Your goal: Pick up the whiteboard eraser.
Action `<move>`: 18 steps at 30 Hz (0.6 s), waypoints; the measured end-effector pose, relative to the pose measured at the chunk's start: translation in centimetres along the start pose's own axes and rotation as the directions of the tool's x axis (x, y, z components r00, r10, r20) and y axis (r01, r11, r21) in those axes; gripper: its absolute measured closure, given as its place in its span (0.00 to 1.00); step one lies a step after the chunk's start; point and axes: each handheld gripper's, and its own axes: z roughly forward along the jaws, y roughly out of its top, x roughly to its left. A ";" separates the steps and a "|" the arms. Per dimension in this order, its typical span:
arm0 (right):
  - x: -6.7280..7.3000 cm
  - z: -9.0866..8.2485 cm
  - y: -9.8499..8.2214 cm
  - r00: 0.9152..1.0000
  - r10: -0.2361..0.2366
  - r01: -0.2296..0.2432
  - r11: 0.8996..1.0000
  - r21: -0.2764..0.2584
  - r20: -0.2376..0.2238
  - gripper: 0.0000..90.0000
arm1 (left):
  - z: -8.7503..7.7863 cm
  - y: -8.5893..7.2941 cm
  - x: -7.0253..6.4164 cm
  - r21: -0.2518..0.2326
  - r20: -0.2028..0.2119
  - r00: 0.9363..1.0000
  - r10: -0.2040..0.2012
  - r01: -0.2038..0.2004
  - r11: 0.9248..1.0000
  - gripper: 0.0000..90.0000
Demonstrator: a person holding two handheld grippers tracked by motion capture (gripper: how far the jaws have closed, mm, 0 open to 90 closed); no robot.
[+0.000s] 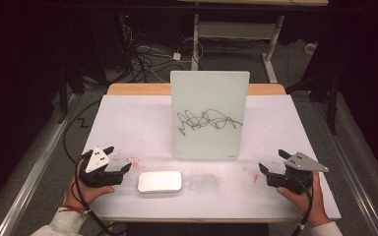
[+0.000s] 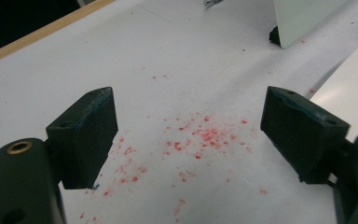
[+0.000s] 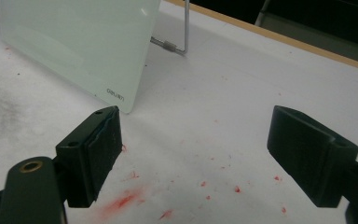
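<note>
**A:** The left hand-held gripper (image 1: 112,160) is seen low at the near left of the counter (image 1: 128,118), jaws spread wide, nothing pinched between them. In the left gripper view only red specks (image 2: 200,140) are framed between the two black pads.

**B:** The same is noted on the other side: the right hand-held gripper (image 1: 273,161) is held at the near right, jaws wide apart, nothing gripped, nothing touched.

**A:** And the eraser (image 1: 159,181)?

**B:** A white rounded block is found lying flat near the front edge, just beside the left hand-held gripper, on its right. Its long axis is laid across the counter, side to side, roughly parallel to the front edge. A corner of it is caught at the right edge of the left gripper view (image 2: 349,93).

**A:** The board (image 1: 209,114) is propped upright behind it, tilted back a little, its face turned toward the person. A black scribble (image 1: 207,120) is drawn across its middle, running side to side.

**B:** In the right gripper view the board's lower corner (image 3: 116,88) is seen just beyond the left pad, with a wire stand (image 3: 177,42) behind it. Red smears (image 3: 126,200) are spotted on the counter under the jaws.

**A:** A grey smudge (image 1: 202,181) is marked on the sheet just right of the eraser. No containers are picked out on the counter.
</note>
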 end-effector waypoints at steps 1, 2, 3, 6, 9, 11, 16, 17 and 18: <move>0.0 0.0 0.0 1.000 -0.004 0.004 1.000 0.001 0.003 0.20 | 0.0 0.0 0.0 0.000 0.000 1.000 0.000 0.000 1.000 0.21; 0.0 0.0 0.0 1.000 -0.003 0.003 1.000 0.001 0.005 0.20 | 0.0 0.1 0.1 0.012 0.015 1.000 -0.010 0.009 1.000 0.21; -0.1 0.0 0.0 1.000 -0.001 0.001 1.000 0.001 0.006 0.20 | 0.0 0.1 0.1 0.012 0.015 1.000 -0.010 0.009 1.000 0.21; -0.1 -0.1 0.0 1.000 -0.002 0.002 1.000 0.002 0.007 0.20 | -0.7 0.7 0.2 0.023 0.051 0.999 0.007 -0.008 1.000 0.21; 0.0 -0.1 -0.1 1.000 0.001 -0.001 1.000 0.008 0.003 0.20 | -0.9 1.5 0.2 0.056 0.099 0.994 0.038 -0.044 0.997 0.22; 0.0 0.0 -0.2 1.000 -0.001 0.001 1.000 0.011 0.003 0.20 | -0.9 1.8 0.1 0.067 0.116 0.992 0.052 -0.060 0.996 0.22; 0.3 0.3 -0.3 1.000 0.004 -0.004 1.000 0.029 -0.017 0.20 | -0.6 4.2 -1.3 0.123 0.228 0.965 0.132 -0.163 0.979 0.22; 0.4 0.4 -0.4 1.000 0.000 0.000 1.000 0.029 -0.020 0.21 | -0.5 4.6 -1.6 0.130 0.252 0.957 0.141 -0.178 0.975 0.21; 0.4 0.4 -0.4 1.000 0.000 0.000 1.000 0.029 -0.020 0.21 | -0.5 4.6 -1.6 0.130 0.252 0.957 0.141 -0.178 0.975 0.22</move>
